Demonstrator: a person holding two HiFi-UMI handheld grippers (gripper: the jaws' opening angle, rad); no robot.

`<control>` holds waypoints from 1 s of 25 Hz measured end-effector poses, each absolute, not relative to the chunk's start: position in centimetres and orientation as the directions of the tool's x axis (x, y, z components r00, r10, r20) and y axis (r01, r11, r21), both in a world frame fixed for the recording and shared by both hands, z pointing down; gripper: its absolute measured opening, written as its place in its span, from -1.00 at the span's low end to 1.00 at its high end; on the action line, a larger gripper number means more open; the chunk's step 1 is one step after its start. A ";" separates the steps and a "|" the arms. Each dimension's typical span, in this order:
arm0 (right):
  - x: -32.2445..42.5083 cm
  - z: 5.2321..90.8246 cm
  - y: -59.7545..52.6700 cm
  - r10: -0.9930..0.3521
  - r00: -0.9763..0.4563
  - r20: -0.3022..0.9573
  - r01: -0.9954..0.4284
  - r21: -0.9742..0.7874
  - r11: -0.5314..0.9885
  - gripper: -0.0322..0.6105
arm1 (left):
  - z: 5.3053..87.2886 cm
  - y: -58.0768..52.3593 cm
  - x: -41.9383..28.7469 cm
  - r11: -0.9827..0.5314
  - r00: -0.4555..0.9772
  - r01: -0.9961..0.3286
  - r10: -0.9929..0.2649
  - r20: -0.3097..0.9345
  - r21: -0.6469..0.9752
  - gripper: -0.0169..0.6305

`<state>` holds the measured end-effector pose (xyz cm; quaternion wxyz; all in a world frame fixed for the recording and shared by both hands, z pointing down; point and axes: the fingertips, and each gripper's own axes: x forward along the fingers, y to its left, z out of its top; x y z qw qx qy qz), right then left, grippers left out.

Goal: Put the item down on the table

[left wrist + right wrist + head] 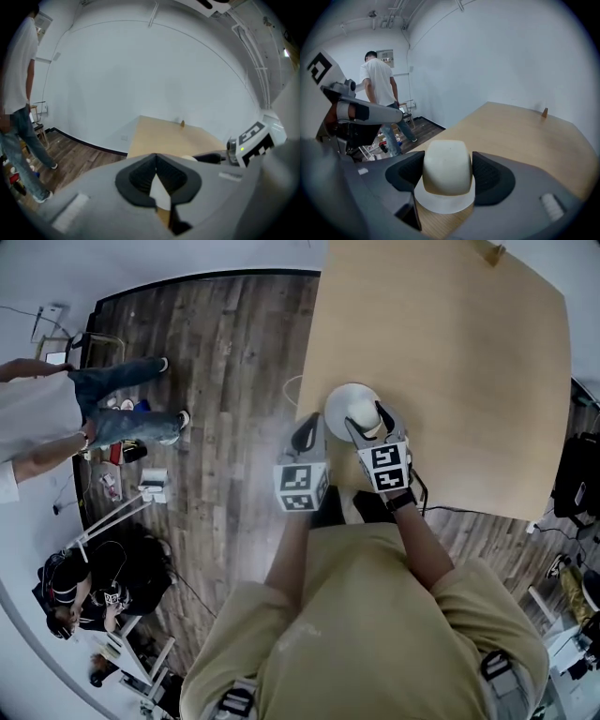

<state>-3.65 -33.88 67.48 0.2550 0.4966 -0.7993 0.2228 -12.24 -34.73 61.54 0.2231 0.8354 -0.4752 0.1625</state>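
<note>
Item: small hat (445,173), cream crown, white brim. Location: near left edge of tabletop (450,352); contact with surface cannot be told.
Right gripper (372,423): 2 fingers clamped on crown sides.
Left gripper (157,176): fingers closed together, empty, just beside hat, off tabletop edge.
Background: 1 person in white shirt (379,79) on wood floor (225,352).

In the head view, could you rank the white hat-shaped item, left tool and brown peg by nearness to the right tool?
1. White hat-shaped item, in its jaws.
2. Left tool, just left.
3. Small brown peg, far upper right.
</note>
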 end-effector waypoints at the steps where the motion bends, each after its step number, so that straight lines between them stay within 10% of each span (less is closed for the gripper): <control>1: -3.9 68.4 -33.9 -0.669 -0.371 0.644 -0.908 -0.101 0.407 0.09 | 62.2 -34.8 -12.4 -0.447 0.497 -0.866 -0.713 0.495 0.225 -0.94; 25: -4.0 72.0 -34.7 -0.615 -0.382 0.690 -0.881 -0.071 0.468 0.21 | 62.2 -33.5 -11.1 -0.445 0.484 -0.871 -0.710 0.511 0.208 -0.94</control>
